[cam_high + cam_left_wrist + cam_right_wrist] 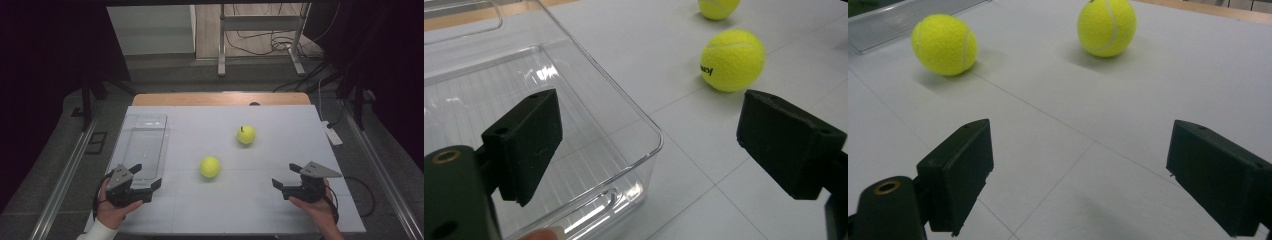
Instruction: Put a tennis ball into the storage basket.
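Resting low at the lower left of the high view, left gripper [148, 175], fingers wide apart, nothing between them. Resting at the lower right of the same view, right gripper [286, 175], fingers likewise wide apart and bare. Both held by hands cut off at the bottom edge, one white sleeve [97, 232] barely showing at the lower left.

Lying near the middle of the white counter [280, 210], nearer ball [210, 167], yellow-green, well apart from both grippers. Sitting farther back and to the right, second ball [246, 134], with a small dark mark on top too small to make out.

Standing along the left side of the counter, clear tray [145, 145], hard to trace in the high view against the white surface, its far rim mostly glare. Seen closer in the left gripper view, tray corner [644, 130] rounded, just behind the left finger [524, 145], tray bottom ribbed and see-through. Cut off at the top edge of that view, second ball [719, 7]; nearer ball [732, 60] whole, black lettering on its side partly legible only.

Shown in the right gripper view, both balls [944, 44] [1106, 26] beyond the open fingers, farther one clipped at the top, tray edge [908, 22] sliced by the upper left corner.
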